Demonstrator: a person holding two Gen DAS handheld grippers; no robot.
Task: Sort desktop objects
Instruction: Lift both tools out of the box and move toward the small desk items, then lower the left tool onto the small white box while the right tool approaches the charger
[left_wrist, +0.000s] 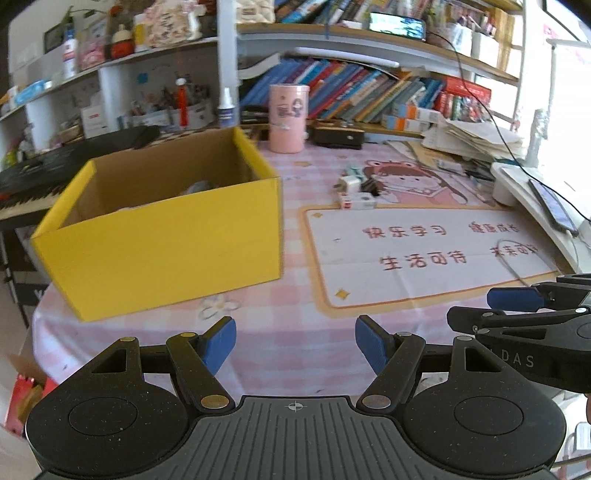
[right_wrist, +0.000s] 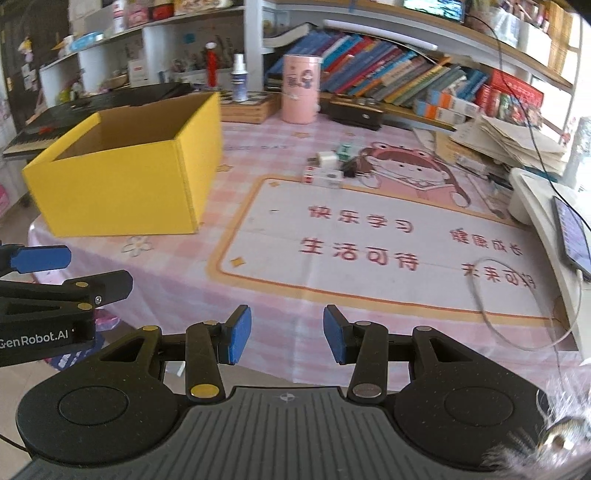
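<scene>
The mat (right_wrist: 369, 236) on the surface carries red Chinese lines: "快乐学习" and "生活可待" are clear; the two lines right of them are too blurred to read. The left tool (right_wrist: 40, 295) shows "GenRobot.AI". The right tool (left_wrist: 517, 314) shows "DAS", partly cut off.

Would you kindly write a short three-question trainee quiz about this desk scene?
1. True or false: the left gripper holds something.
2. The open yellow cardboard box stands where? A) on the pink checked tablecloth B) on a shelf
3. The cluster of small white and green blocks lies beside the printed cartoon ____.

Key: 1 false, both it and the right gripper are open and empty; 2 A; 3 girl.
</scene>
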